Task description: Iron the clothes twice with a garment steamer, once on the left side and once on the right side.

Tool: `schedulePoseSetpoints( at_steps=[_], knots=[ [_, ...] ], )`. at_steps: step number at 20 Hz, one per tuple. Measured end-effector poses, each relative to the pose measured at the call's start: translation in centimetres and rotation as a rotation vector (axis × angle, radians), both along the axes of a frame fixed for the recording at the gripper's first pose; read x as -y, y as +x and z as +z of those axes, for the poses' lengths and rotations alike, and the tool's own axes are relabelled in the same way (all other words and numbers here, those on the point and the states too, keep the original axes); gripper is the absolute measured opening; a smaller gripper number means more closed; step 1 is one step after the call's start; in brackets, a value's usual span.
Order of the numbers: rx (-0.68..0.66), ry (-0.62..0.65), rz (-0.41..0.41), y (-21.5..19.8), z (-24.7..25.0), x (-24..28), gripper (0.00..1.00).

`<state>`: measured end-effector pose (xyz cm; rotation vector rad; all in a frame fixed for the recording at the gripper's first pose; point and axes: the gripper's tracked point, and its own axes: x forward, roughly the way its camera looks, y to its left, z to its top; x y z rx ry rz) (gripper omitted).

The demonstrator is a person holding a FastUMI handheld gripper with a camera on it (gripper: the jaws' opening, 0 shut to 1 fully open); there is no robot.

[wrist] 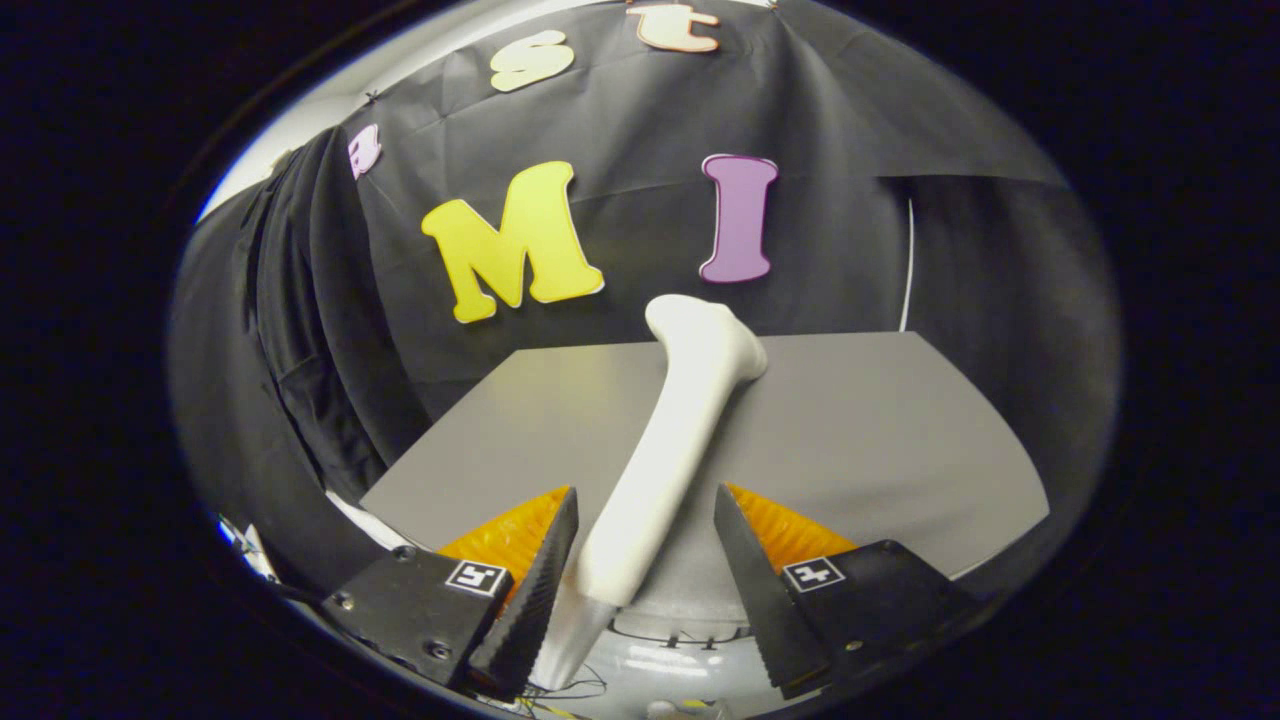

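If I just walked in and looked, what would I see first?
You would first see the long white garment steamer, leaning up from between the fingers of the hand-held gripper toward the grey table. The left finger touches its handle, while the right finger stands a little apart, so the jaws look open around it. Off to the left hangs a dark piece of clothing.

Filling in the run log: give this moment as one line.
gripper: open, fingers either side of steamer handle | garment steamer: on grey table, head away from gripper | dark clothes: hanging beyond table
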<state>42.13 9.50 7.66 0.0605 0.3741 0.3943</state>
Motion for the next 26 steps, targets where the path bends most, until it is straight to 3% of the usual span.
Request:
schedulePoseSetpoints(
  at_steps=[5, 9, 12, 14, 21, 26],
  knots=[
    [-0.042, 0.038, 0.014, 1.8, -0.4, -0.8, 0.73],
    [-0.102, 0.154, 0.054, 1.4, -0.2, -0.5, 0.59],
    [-0.147, 0.235, 0.1, 1.0, -0.1, -0.9, 0.42],
    [-0.117, 0.213, 0.111, 0.9, 0.4, -0.9, 0.37],
    [-0.055, 0.267, 0.101, -1.0, 2.5, -0.9, 0.33],
    [0.032, 0.323, 0.047, -5.7, 6.2, -0.8, 0.33]
  ],
)
